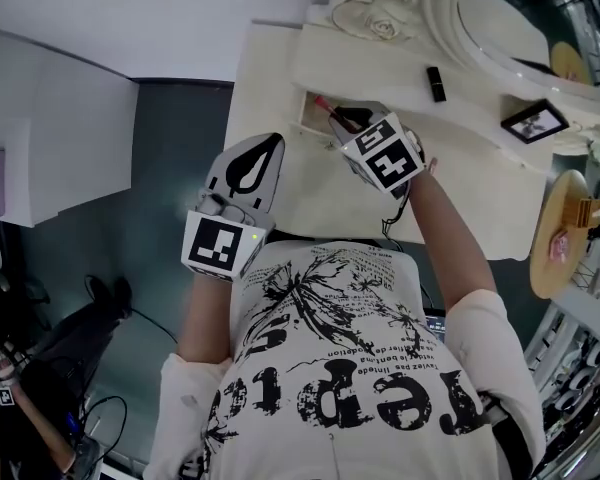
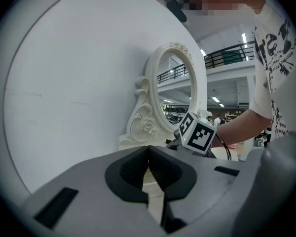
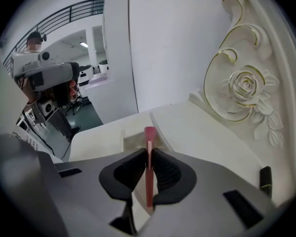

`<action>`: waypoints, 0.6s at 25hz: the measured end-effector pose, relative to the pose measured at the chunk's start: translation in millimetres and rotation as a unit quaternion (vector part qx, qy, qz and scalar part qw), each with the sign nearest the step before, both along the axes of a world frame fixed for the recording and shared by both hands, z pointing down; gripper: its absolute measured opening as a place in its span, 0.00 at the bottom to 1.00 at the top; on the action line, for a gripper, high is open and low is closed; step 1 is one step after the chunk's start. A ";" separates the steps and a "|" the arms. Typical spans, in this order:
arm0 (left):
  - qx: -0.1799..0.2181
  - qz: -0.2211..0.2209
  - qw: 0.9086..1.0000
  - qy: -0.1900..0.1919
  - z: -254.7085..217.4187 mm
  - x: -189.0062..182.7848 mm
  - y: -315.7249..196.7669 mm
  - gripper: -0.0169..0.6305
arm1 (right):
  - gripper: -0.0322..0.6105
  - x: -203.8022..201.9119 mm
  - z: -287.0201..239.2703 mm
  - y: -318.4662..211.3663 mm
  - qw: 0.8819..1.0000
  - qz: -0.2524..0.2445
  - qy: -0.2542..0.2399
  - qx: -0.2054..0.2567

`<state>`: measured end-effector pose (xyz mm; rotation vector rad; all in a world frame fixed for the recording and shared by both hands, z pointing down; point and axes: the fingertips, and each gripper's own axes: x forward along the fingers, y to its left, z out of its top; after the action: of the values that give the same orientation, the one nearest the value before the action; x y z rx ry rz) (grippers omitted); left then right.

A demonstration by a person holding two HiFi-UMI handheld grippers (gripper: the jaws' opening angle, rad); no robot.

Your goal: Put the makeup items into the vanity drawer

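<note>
My right gripper (image 1: 348,120) is shut on a slim pink makeup stick (image 3: 149,157), whose tip points forward over the open vanity drawer (image 3: 136,140). In the head view the stick (image 1: 326,108) sticks out over the drawer's opening (image 1: 310,118) at the raised shelf's left end. A black lipstick (image 1: 436,83) lies further right on the vanity shelf, and the right gripper view shows that lipstick (image 3: 265,179) at its lower right. My left gripper (image 1: 260,153) hangs at the vanity's left front edge, its jaws (image 2: 149,174) shut with nothing between them.
An oval mirror (image 1: 500,28) in a carved white frame stands at the back of the vanity (image 1: 270,78). A black photo frame (image 1: 534,122) lies to the right, and a round wooden tray (image 1: 565,233) sits beyond the vanity's right edge. A white cabinet (image 1: 50,128) stands at the left.
</note>
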<state>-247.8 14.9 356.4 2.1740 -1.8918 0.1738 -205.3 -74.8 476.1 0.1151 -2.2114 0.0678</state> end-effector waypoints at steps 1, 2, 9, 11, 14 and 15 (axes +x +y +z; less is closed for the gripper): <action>0.000 0.001 1.000 0.001 0.0 -0.6 -0.9 0.05 | 0.15 -0.4 0.7 0.5 1.000 0.001 -0.002 -0.006; 0.000 0.002 1.000 0.002 -0.5 -2.0 -1.3 0.05 | 0.24 -1.5 0.7 1.9 1.000 0.002 -0.005 -0.011; 0.006 0.036 0.999 0.005 -1.6 -2.8 -15.3 0.05 | 0.47 5.9 -11.6 -1.0 0.998 0.051 -0.028 -0.003; 0.009 0.055 0.998 0.006 -3.0 3.3 -23.5 0.05 | 0.47 18.0 -16.2 -5.7 0.996 0.078 -0.033 -0.001; 0.014 0.087 0.996 0.005 -5.9 16.5 -37.2 0.05 | 0.47 44.7 -21.2 -14.9 0.991 0.128 -0.038 0.000; 0.016 0.099 0.995 0.004 -7.0 22.7 -42.4 0.05 | 0.47 56.6 -21.5 -18.6 0.988 0.149 -0.038 0.001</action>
<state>-225.1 -27.5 349.4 2.3781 -1.6822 0.1721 -148.7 -93.4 454.5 0.4499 -2.2544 0.2379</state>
